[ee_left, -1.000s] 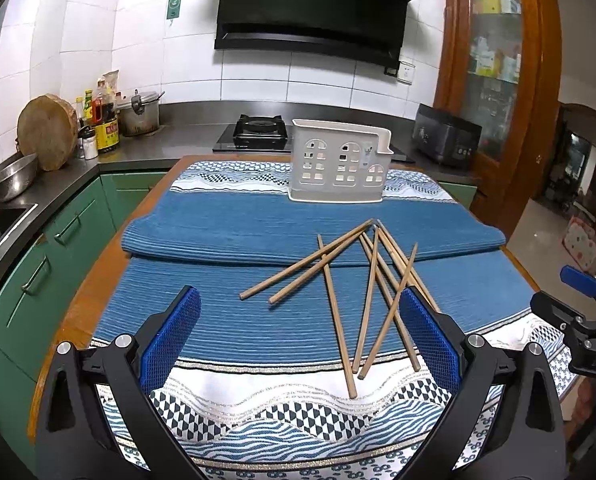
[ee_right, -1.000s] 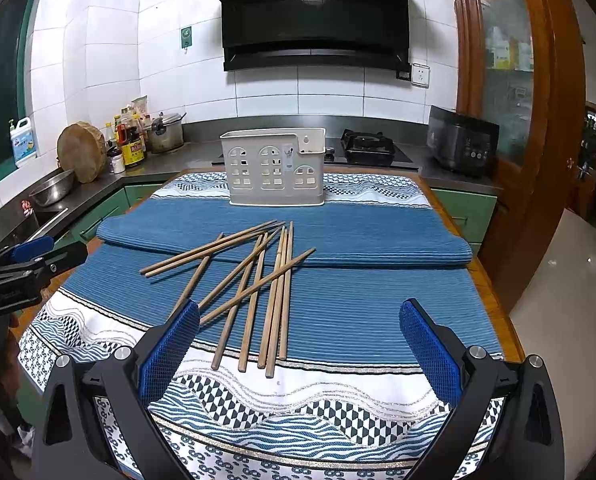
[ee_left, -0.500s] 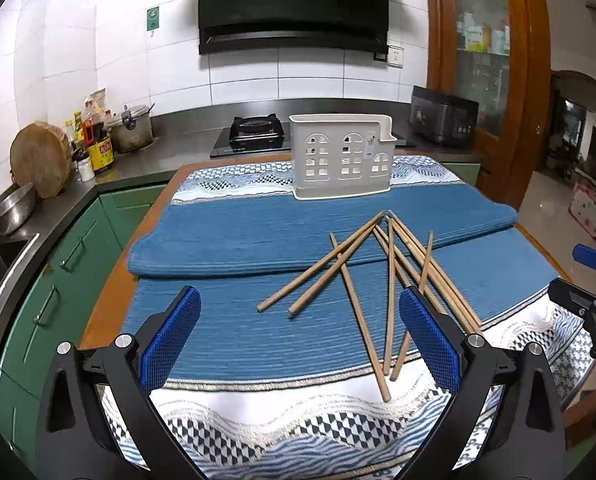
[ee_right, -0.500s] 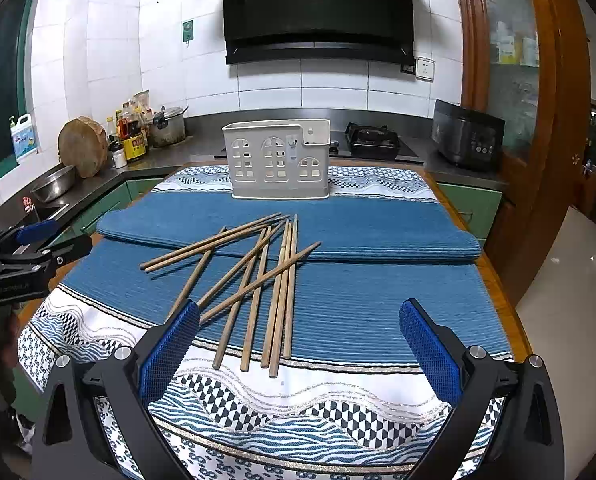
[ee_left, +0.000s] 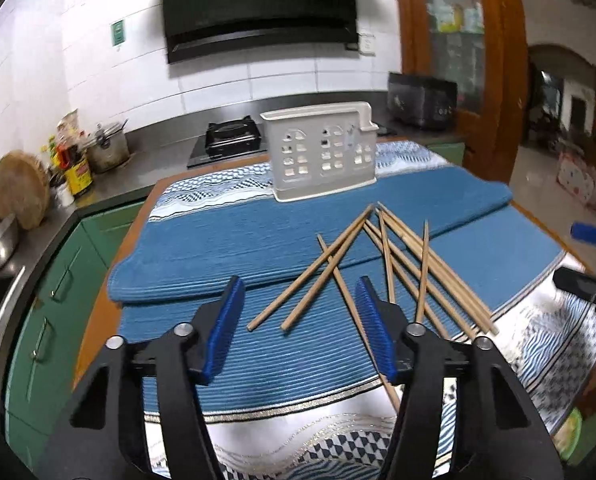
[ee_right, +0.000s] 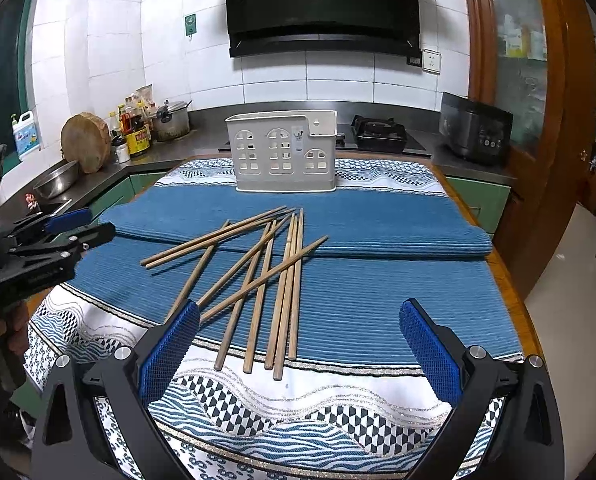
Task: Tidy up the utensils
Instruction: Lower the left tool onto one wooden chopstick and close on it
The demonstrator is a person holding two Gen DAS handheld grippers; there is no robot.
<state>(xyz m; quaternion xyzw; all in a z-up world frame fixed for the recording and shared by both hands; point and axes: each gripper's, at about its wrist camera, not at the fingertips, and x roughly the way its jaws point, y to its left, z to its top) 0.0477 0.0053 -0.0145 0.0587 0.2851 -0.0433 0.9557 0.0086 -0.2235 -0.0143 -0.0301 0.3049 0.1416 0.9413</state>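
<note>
The left claw [ee_left: 298,322] hangs over the near part of the bench [ee_left: 98,320], its blue pads [ee_left: 226,324] partly parted with nothing between them. In its own view two chopsticks end just beyond the gap, at about 12 o'clock from it, and a third runs under the right pad toward 5 o'clock. The right claw [ee_right: 298,354] is spread wide and empty above the patterned hem of the cloth [ee_right: 377,288], the pads [ee_right: 427,354] well apart.

The chopsticks [ee_right: 266,268] lie loose in a crossed heap on the blue cloth, in the middle of the bench. Seen from the right wrist, their near ends fan out toward 6 and 7 o'clock, reaching the white hem just ahead of the left pad, while the far ends gather toward 12 o'clock on the folded ridge of the cloth. Two lie apart from the rest, slanting toward 9 o'clock.

The holder [ee_right: 284,152], a pale plastic box with window-shaped cutouts, stands upright at 12 o'clock from the heap, at the far edge of the cloth and well apart from the chopsticks. What it contains cannot be told.

In the right wrist view the left claw shows at 9 o'clock, at the bench's left edge.
</note>
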